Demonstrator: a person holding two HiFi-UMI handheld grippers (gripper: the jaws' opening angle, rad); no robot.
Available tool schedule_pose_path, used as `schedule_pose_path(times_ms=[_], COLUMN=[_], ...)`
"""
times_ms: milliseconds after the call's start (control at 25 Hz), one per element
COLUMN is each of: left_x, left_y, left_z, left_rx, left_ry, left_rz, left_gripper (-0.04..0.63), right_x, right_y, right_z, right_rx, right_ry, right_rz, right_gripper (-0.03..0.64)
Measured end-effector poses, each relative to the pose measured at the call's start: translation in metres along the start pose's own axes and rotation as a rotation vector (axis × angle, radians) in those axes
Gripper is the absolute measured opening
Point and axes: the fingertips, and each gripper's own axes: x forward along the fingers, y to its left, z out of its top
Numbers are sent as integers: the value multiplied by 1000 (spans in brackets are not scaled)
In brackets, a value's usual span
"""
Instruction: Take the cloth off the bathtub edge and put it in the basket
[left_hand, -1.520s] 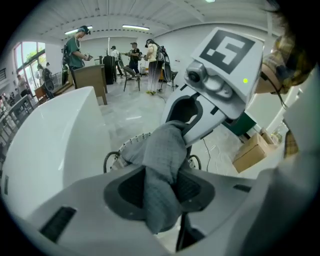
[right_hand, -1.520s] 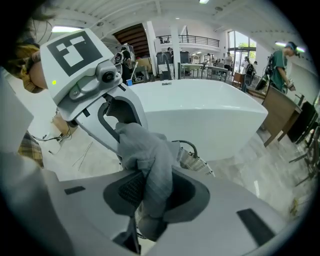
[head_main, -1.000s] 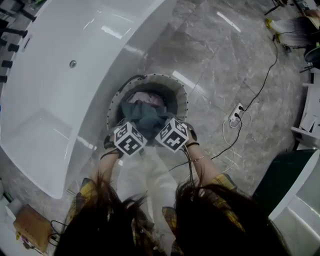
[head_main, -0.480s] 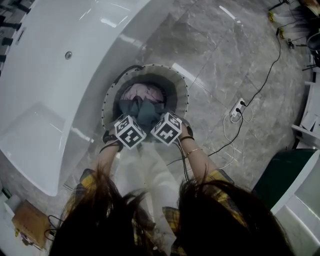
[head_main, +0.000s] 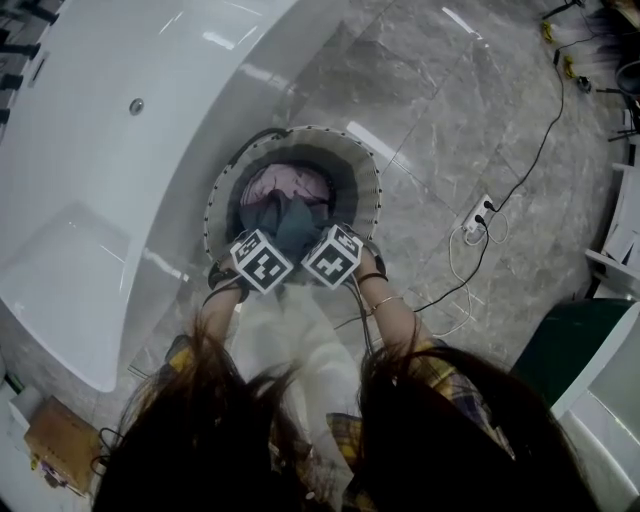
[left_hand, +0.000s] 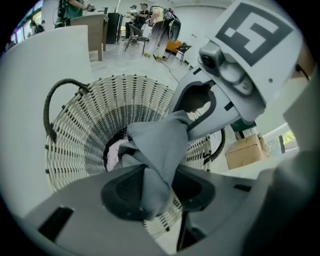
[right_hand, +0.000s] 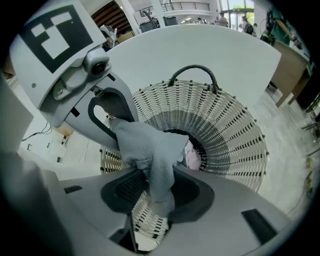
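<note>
A grey cloth (head_main: 290, 222) hangs between my two grippers, down in the mouth of the round white wicker basket (head_main: 372, 180). The basket stands on the floor beside the white bathtub (head_main: 120, 160). My left gripper (head_main: 272, 238) is shut on one end of the cloth (left_hand: 160, 145). In its own view the left gripper (left_hand: 157, 187) points down into the basket (left_hand: 85, 125). My right gripper (right_hand: 159, 187) has just been opening its jaws. The cloth (right_hand: 150, 147) still hangs between them, no longer pinched. In the head view the right gripper (head_main: 315, 234) is beside the left.
A pink garment (head_main: 290, 185) lies at the bottom of the basket. A power strip (head_main: 480, 215) with trailing cables lies on the marble floor to the right. A dark green bin (head_main: 570, 345) stands at the right, a cardboard box (head_main: 55, 445) at the lower left.
Both grippers have sunk toward the basket mouth, and the grey cloth has gone lower inside it.
</note>
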Motion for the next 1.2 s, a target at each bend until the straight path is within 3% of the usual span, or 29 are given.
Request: schedule_pose_path(times_ms=[280, 800, 1040, 1200], left_x=[-8, -41, -72, -100], left_y=[9, 0, -8, -10], left_z=[-12, -9, -5, 2], left_rx=[-55, -89, -97, -83], left_ry=[-18, -86, -131, -178], left_rz=[0, 23, 57, 69], left_gripper=[150, 152, 152, 152], right_x=[-6, -32, -56, -80], right_y=[-17, -5, 18, 24], right_z=[-2, 15, 12, 28], right_rx=[141, 157, 217, 241], right_ry=[-23, -38, -14, -54], right_rz=[-16, -41, -33, -45], right_gripper=[189, 190, 190, 189])
